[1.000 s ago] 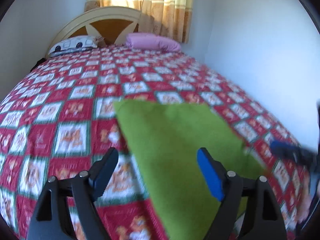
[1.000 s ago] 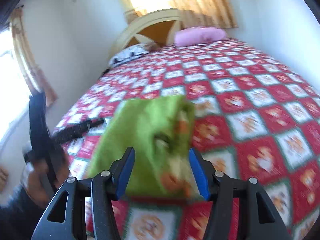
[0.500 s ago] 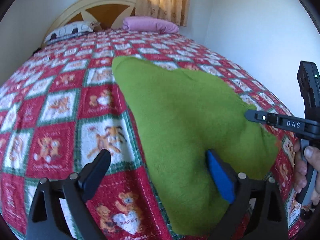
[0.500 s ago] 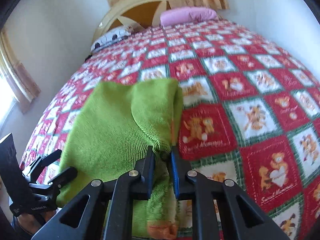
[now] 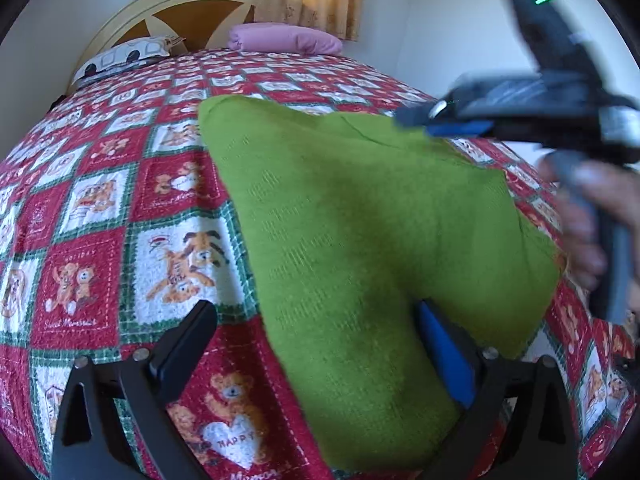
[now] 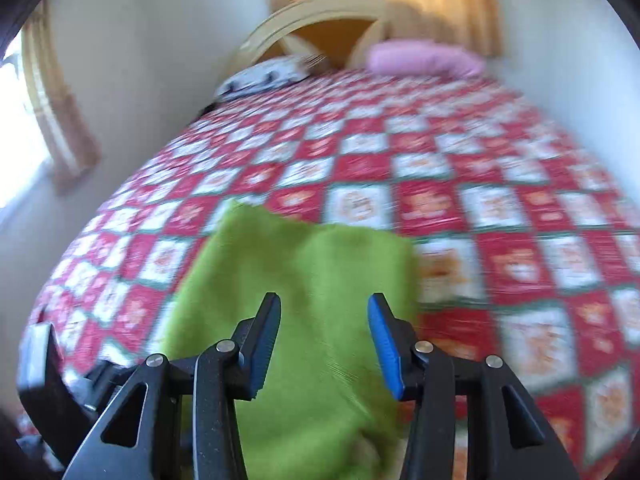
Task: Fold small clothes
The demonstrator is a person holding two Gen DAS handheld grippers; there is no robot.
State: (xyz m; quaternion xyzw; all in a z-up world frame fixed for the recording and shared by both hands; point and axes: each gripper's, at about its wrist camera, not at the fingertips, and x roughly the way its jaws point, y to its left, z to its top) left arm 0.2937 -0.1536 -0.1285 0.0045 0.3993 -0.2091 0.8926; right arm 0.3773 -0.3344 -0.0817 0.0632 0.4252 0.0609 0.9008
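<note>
The green knit garment (image 5: 360, 240) lies flat on the bed, folded over, with one fold line showing near its top edge. In the left wrist view it fills the centre and lower right of the frame, narrowing toward the bottom.

The bed (image 5: 100, 208) surface left of the green knit garment (image 5: 360, 240) lies flat and unobstructed up to the two pillows (image 5: 280, 38) at the headboard (image 5: 192, 12). White walls close in on both sides. The right hand-held gripper (image 5: 448, 120), with the hand (image 5: 596, 216) holding it, hangs over the garment's far right edge, apparently blocking passage there, though blurred.
</note>
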